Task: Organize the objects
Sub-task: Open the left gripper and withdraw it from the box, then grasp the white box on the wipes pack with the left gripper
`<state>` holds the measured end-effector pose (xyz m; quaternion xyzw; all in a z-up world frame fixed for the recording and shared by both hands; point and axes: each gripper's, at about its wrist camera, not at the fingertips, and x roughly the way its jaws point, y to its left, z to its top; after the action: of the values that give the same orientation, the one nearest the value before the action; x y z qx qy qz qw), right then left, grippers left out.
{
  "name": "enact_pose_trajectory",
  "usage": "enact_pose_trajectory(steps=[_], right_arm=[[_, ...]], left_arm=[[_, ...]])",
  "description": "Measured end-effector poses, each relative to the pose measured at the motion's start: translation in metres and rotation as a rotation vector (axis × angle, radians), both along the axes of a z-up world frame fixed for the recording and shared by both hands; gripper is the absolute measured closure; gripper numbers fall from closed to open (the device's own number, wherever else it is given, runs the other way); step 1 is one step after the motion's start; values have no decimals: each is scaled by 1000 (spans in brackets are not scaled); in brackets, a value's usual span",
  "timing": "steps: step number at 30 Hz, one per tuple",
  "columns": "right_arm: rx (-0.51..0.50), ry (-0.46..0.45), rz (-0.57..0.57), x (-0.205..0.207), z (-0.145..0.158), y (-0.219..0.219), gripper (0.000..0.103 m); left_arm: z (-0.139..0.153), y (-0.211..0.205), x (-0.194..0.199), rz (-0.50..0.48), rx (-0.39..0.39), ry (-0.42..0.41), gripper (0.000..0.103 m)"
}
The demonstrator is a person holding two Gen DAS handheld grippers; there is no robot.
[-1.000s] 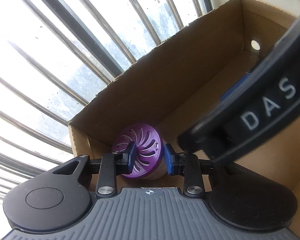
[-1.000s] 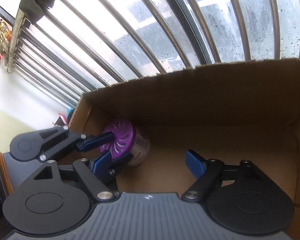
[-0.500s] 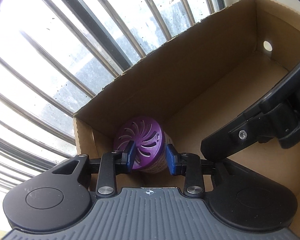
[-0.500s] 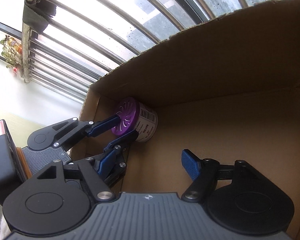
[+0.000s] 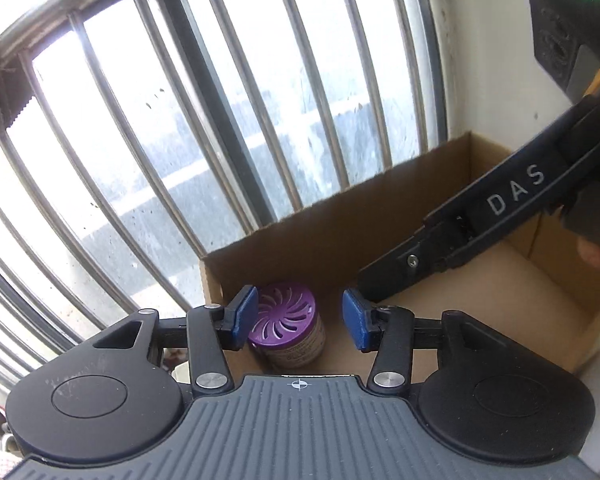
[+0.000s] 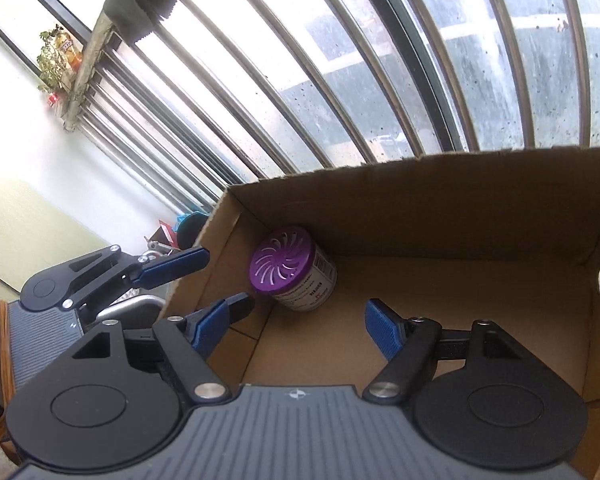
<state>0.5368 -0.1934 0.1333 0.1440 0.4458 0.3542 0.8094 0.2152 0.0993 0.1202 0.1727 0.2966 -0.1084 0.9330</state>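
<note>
"DAS" reads white on my right tool [image 6: 308,328], jaws apart, at the frame's right. My left tool [image 5: 298,318] is opening, clear of the can [image 5: 286,326] in the box [image 5: 380,216].

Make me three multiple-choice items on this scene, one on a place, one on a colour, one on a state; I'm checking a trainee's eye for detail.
1. Where in the box is the can?
A. in a corner by the window-side wall
B. in the middle of the floor
C. outside, beside the box

2. What colour is the can's slotted lid?
A. green
B. purple
C. white

3. What are the left gripper pads doing to the can?
A. pressing on it
B. lifting it by the lid
C. standing clear of it

Answers:
1. A: the right wrist view shows it where two walls meet.
2. B: the lid is purple in both views.
3. C: the jaws are opening, with gaps between the pads and the can.
</note>
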Motion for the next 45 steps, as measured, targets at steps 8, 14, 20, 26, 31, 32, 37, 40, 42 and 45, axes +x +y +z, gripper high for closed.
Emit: enact_pose_trajectory(steps=[8, 14, 20, 26, 31, 32, 37, 40, 42, 45], right_arm=[[73, -179, -12, -86, 63, -44, 14], [181, -279, -4, -157, 75, -79, 11], [159, -335, 29, -208, 59, -93, 5], [157, -307, 48, -237, 30, -97, 0], [145, -254, 34, -233, 12, -95, 0], [143, -242, 28, -231, 8, -94, 0], [121, -255, -3, -226, -5, -88, 0], [136, -236, -14, -219, -12, -85, 2], [140, -222, -22, -213, -16, -82, 4], [134, -194, -56, -201, -23, -79, 20]], left_arm=[[12, 9, -108, -11, -360, -191, 41], [-28, -24, -94, -92, -392, -299, 33], [-63, -38, -133, -147, -417, -327, 17], [-82, -41, -137, -158, -404, -281, 5], [-95, -46, -138, -171, -373, -301, 2], [-96, -47, -136, -184, -364, -306, 2], [-115, -54, -118, -208, -279, -310, 3], [-120, -55, -105, -203, -314, -278, 6], [-122, -56, -94, -196, -335, -267, 10], [-122, -60, -81, -204, -343, -252, 18]])
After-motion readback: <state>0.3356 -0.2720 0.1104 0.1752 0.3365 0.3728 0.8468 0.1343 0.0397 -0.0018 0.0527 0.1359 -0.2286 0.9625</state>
